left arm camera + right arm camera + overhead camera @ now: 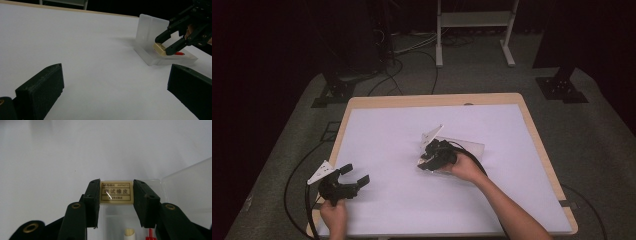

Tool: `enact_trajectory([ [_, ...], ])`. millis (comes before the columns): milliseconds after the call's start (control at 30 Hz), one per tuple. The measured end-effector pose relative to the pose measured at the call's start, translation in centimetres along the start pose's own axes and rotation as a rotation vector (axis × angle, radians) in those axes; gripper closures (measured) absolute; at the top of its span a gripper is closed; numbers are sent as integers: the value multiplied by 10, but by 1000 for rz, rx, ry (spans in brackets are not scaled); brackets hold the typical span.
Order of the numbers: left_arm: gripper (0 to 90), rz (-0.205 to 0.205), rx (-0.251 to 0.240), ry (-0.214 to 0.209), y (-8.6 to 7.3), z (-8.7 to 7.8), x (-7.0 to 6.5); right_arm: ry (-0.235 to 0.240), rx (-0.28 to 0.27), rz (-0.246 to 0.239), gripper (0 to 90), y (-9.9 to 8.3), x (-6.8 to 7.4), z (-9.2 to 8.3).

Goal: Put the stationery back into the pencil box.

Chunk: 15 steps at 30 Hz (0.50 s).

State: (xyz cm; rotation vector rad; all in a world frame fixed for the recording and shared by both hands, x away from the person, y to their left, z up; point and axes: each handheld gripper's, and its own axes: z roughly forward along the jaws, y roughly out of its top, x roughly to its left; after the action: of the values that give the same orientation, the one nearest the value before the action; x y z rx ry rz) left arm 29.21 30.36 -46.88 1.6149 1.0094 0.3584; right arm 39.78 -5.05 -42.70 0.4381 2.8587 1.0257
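My right gripper (116, 183) is shut on a cream eraser (116, 193) with a printed label, its pads pressing on the two short ends. The eraser (159, 48) hangs just over the tray of an open clear plastic box (150, 32), whose lid stands upright behind it. In the high view this gripper (429, 159) sits at the box (469, 146) near the table's middle. A red piece (150, 233) and a pale cylinder (130, 233) lie in the tray. My left gripper (357, 173) rests open at the front left, its fingers (41, 87) wide apart over bare table.
The table has a white top with a wooden rim (432, 100). Black cables trail off its left front corner onto the grey floor (297, 175). A white stand (472, 30) and dark equipment feet (562, 87) are beyond the far edge.
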Motion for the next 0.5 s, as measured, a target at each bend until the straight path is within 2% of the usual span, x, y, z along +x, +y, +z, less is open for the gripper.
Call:
enact_trajectory([
  [500, 1, 1, 1, -1, 0, 0, 0, -5, 4, 25, 579, -5, -9, 7],
])
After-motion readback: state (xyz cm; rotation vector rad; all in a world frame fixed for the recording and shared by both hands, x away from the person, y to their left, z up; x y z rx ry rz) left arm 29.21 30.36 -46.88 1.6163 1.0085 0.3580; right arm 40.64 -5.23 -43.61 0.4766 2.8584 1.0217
